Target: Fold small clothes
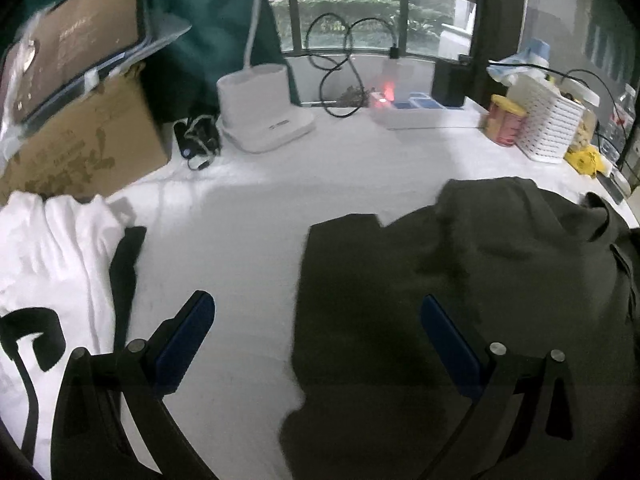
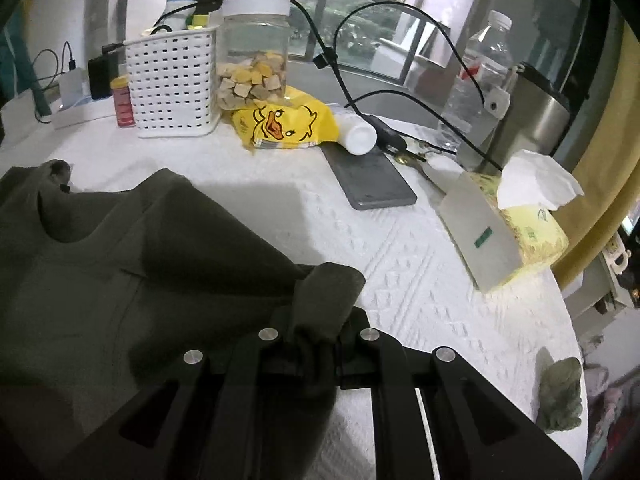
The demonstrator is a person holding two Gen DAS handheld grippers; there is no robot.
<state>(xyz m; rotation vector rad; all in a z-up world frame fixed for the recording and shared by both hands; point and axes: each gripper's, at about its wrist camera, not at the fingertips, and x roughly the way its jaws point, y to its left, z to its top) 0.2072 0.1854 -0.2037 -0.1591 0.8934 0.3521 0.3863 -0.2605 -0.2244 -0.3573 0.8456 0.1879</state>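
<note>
A dark olive garment (image 1: pixel 460 280) lies spread on the white tablecloth (image 1: pixel 240 220), partly folded, with its left edge between my left fingers. My left gripper (image 1: pixel 316 312) hangs open over that edge, blue pads wide apart, nothing pressed between them. In the right wrist view the same olive garment (image 2: pixel 120 272) fills the lower left, its neckline (image 2: pixel 64 220) facing the far side. My right gripper (image 2: pixel 316 328) is shut on a bunched fold of the olive cloth (image 2: pixel 328 292), which rises out between the black jaws.
A white garment with black print (image 1: pixel 52 272) lies at the left. A cardboard box (image 1: pixel 80 148), a white lamp base (image 1: pixel 264 116) and cables stand behind. A white basket (image 2: pixel 172 84), jar (image 2: pixel 254 52), yellow bag (image 2: pixel 286 122), tablet (image 2: pixel 368 180) and tissue pack (image 2: pixel 508 224) crowd the right side.
</note>
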